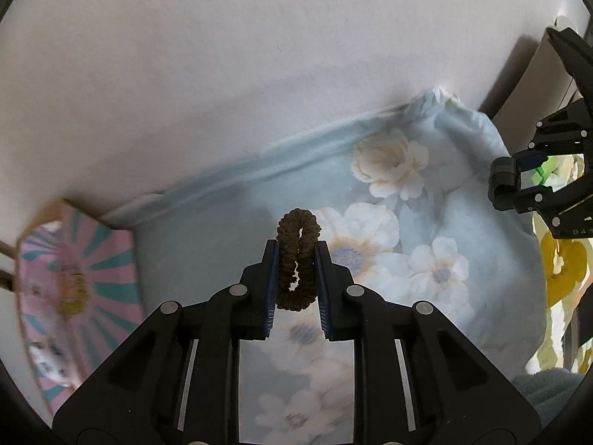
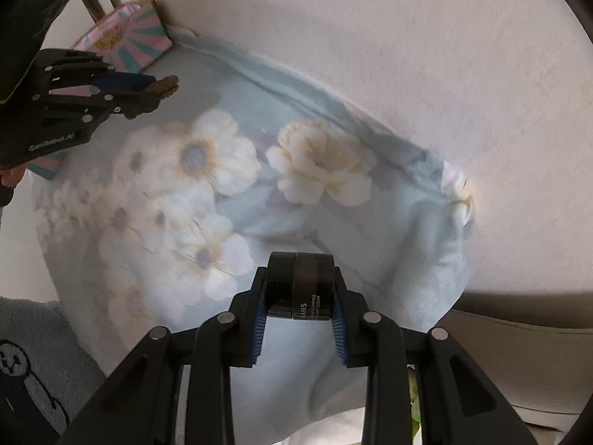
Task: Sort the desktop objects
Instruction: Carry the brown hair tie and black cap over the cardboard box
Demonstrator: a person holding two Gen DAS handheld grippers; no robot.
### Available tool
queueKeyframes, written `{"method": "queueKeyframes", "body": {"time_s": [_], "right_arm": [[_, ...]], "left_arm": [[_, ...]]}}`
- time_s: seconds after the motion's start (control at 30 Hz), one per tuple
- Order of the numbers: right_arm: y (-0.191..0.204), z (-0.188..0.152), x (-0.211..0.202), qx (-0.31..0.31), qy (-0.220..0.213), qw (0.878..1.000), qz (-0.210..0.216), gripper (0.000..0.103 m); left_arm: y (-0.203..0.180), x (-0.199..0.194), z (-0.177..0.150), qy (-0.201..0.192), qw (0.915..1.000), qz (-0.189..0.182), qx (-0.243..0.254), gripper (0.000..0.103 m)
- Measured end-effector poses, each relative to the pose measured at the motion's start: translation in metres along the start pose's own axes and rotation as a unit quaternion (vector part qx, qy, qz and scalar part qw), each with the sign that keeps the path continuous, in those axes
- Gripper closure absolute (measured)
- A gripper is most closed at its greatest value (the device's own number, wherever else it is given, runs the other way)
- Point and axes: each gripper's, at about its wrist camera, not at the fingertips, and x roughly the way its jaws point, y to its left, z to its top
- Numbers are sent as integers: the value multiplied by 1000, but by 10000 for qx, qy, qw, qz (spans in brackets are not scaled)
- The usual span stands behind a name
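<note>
Clamping brown scrunchie [image 1: 297, 259] in left tongs [image 1: 296, 256], right tongs [image 2: 300, 289] gripping dark, seemingly cosmetic jar [image 2: 300, 285]

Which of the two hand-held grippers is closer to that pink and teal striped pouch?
Left. The left hand-held gripper, shut on a brown scrunchie, hangs just beside the pouch. The right hand-held gripper, holding a dark jar, is across the floral cloth.

Brown hair tie [image 1: 298, 256]. Black jar [image 2: 300, 286] with white lettering. Pale blue cloth [image 1: 229, 230] printed with white and cream flowers. Far left, pink pouch [image 1: 74, 278] with teal rays. Black grippers, blue pads [image 1: 272, 289]. Off-white wall [image 1: 185, 74].
</note>
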Motion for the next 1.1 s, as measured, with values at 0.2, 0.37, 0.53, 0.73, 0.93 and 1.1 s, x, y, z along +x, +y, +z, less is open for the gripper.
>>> {"method": "queueKeyframes", "body": {"time_s": [0.2,0.37,0.53,0.73,0.93,1.1], "right_arm": [[16,25,-31,-217,-89,9997,-61,75],[46,78,-48,-430,-320,9985,97,75],[93,134,-56,-871,-551,9942,304,75],[173,198,-50,-1481,-583,9855,588,75],[253,244,-26,-2112,-460,9714,985,75],[304,263,-1,-2511,-270,9593,1262,75]], "left_arm": [[44,-51,16,-226,9993,286,-91,86],[93,-91,6,-375,9969,547,-427,86],[142,-119,-23,-338,9924,886,-789,86],[192,-137,-70,-137,9856,1073,-1299,86],[226,-128,-119,155,9763,1053,-1886,86],[234,-108,-146,358,9720,993,-2098,86]]}}
